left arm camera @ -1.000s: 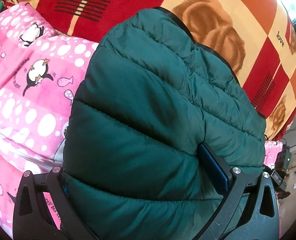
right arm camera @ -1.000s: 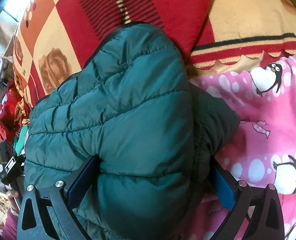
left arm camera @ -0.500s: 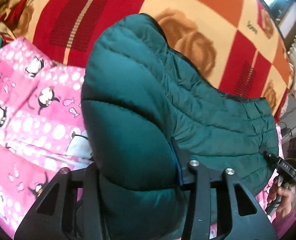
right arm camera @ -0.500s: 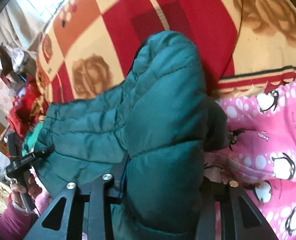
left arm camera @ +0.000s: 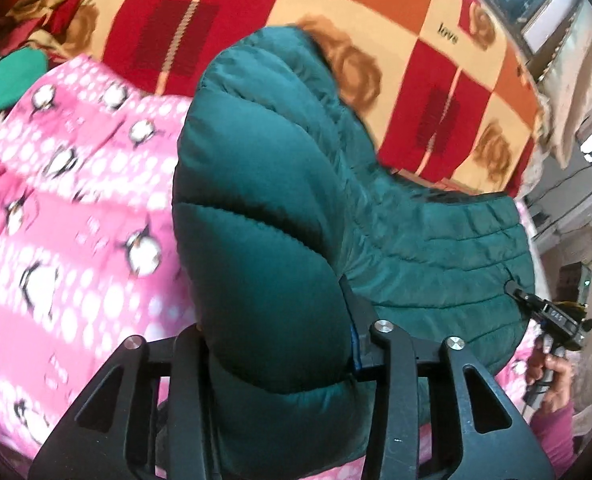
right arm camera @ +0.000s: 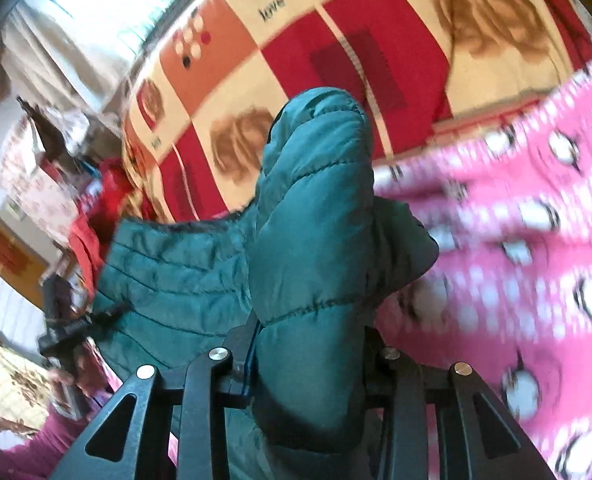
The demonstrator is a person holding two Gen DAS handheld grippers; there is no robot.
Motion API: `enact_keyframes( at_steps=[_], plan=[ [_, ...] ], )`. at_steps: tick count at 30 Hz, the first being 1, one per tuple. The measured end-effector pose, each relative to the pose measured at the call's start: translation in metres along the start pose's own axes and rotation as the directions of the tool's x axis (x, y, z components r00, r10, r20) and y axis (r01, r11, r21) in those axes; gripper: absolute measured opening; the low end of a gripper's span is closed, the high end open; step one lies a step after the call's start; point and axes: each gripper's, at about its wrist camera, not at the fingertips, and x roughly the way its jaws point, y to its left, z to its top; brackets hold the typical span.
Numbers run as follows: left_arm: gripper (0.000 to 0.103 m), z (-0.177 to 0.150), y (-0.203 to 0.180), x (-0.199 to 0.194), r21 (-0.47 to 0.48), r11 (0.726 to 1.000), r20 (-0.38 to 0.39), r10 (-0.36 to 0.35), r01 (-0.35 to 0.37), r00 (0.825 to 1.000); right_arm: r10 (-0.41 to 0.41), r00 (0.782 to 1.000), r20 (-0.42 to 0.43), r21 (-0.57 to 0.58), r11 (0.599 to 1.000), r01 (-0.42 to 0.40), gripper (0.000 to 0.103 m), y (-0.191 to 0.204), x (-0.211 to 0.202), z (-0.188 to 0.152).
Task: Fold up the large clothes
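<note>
Between the fingers of your left tool (left arm camera: 284, 344) bulges a thick fold of the dark green quilted jacket (left arm camera: 264, 216), and the jaws are pressed in on that fold from both sides, narrowed about as far as the padding lets them. Your right tool (right arm camera: 308, 356) has hold of the jacket the same way: its jaws squeeze another puffy fold (right arm camera: 316, 220) that stands up tall in front of the camera. The stretch of jacket between the two grips hangs and sags, its quilted rows running across. Below and beside it lies a pink blanket (left arm camera: 64, 208) printed with penguins and white dots, and farther back a checked blanket (left arm camera: 376, 32) in red, orange and cream with brown bears and the word "love". The jacket is over the pink blanket, near where the two blankets meet; whether any part touches the bedding you cannot tell from these views. From the left camera you see your right hand (left arm camera: 548, 380) gripping the other tool's handle at the jacket's far edge. Both views are blurred.
</note>
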Motion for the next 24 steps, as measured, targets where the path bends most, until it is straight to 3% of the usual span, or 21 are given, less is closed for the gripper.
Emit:
enact_keyframes(
  at_steps=[2, 4, 6, 9, 15, 19, 24],
  plan=[
    [0.057, -0.01, 0.001, 0.01, 0.019, 0.998, 0.008, 0.065, -0.065, 0.998, -0.066, 0.998, -0.01, 0.028, 0.997, 0.066, 0.036, -0.007, 0.006, -0.015],
    [0.074, -0.013, 0.004, 0.025, 0.012, 0.993, 0.002, 0.118, -0.118, 0.993, -0.116, 0.993, -0.022, 0.068, 0.991, 0.118, 0.048, -0.014, 0.015, -0.023],
    [0.081, -0.015, 0.015, 0.035, -0.046, 0.992, 0.01, 0.119, -0.118, 0.993, -0.192, 0.981, -0.027, 0.067, 0.979, 0.193, 0.066, -0.018, 0.027, -0.029],
    [0.083, -0.017, 0.018, 0.035, -0.081, 0.991, 0.022, 0.111, -0.109, 0.994, -0.233, 0.972, -0.019, 0.077, 0.969, 0.234, 0.071, -0.021, 0.033, -0.031],
    [0.083, -0.028, 0.008, 0.01, -0.035, 0.982, 0.029, 0.184, -0.183, 0.982, -0.284, 0.959, -0.008, 0.067, 0.957, 0.284, 0.071, -0.01, 0.012, -0.038],
    [0.083, -0.037, 0.006, -0.018, -0.029, 0.971, 0.077, 0.239, -0.238, 0.968, -0.342, 0.939, 0.034, 0.046, 0.939, 0.34, 0.071, 0.006, -0.009, -0.042],
    [0.083, -0.048, -0.012, -0.045, 0.015, 0.95, 0.171, 0.306, -0.313, 0.937, -0.391, 0.915, 0.102, 0.043, 0.92, 0.389, 0.074, 0.026, -0.034, -0.047]
  ],
)
